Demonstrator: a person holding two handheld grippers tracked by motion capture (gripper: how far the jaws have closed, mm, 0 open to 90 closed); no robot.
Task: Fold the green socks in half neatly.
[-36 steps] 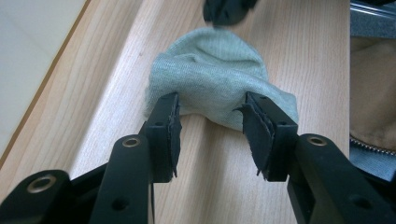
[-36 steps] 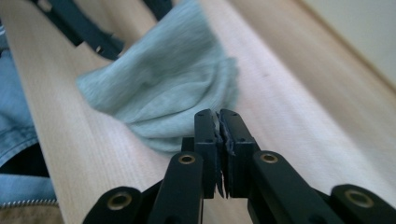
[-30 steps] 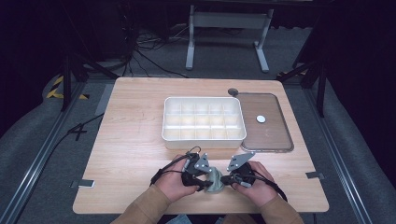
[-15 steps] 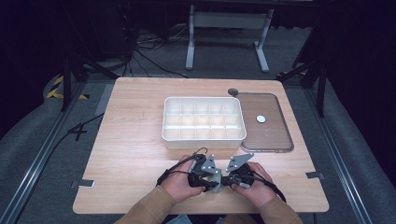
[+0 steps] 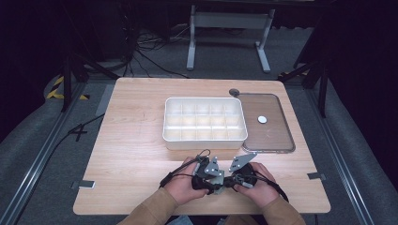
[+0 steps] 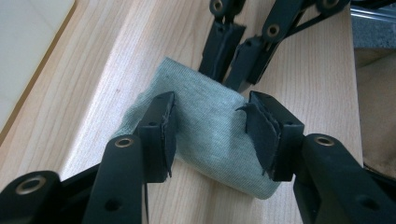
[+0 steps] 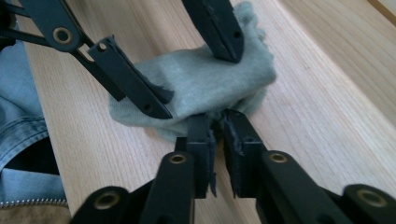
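Observation:
A small grey-green cloth (image 6: 210, 126), folded into a soft roll, lies on the wooden table (image 5: 136, 154) near its front edge. My left gripper (image 6: 211, 100) straddles the roll, its pads pressing both sides; its jaws have just been opening a little with the cloth still between them. My right gripper (image 7: 218, 119) faces it from the other side, tips at the cloth's (image 7: 247, 70) near edge. Its jaws have just been opening, and a narrow gap shows between the pads. From above, both hands meet, left gripper (image 5: 212, 180) against right gripper (image 5: 231, 180).
A white compartment tray (image 5: 204, 141) stands at the table's middle. To its right lies a clear brownish lid (image 5: 274, 136) with a small white disc (image 5: 262, 119) on it. The person's denim clothing (image 7: 18, 126) is at the table's front edge.
The left hand has shifted slightly right, closer to the right hand. The right hand has stayed where it was.

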